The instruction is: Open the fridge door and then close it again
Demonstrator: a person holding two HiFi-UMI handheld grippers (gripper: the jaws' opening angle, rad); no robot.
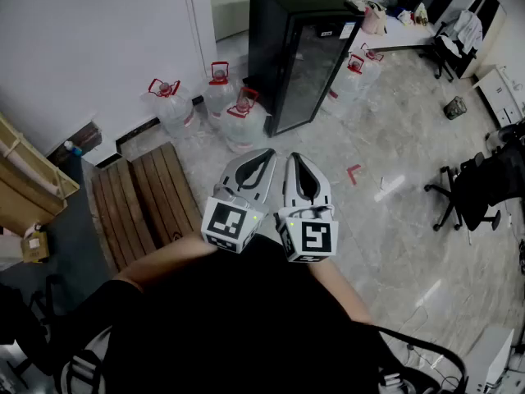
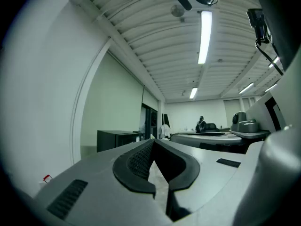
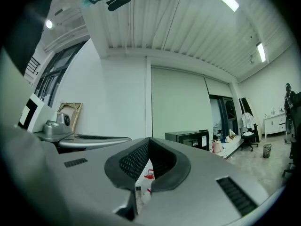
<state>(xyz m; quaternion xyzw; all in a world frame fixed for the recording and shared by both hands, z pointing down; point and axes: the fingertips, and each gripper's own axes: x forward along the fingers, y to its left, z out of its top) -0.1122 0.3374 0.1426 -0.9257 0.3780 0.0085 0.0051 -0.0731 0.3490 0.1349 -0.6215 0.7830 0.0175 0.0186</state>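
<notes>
The black fridge (image 1: 299, 48) stands on the floor ahead of me, its glass door shut. It also shows far off as a dark box in the left gripper view (image 2: 117, 138) and in the right gripper view (image 3: 190, 139). My left gripper (image 1: 268, 152) and right gripper (image 1: 294, 157) are held side by side close to my body, well short of the fridge and touching nothing. Both are shut, jaw tips meeting, with nothing between them; the tips meet in the left gripper's (image 2: 153, 141) own view and in the right gripper's (image 3: 149, 140) own view.
Several water jugs (image 1: 221, 97) with red caps stand left of the fridge, more to its right (image 1: 357, 72). A wooden pallet (image 1: 143, 203) lies at the left by the white wall. An office chair (image 1: 472, 191) and a desk (image 1: 410, 31) are at the right.
</notes>
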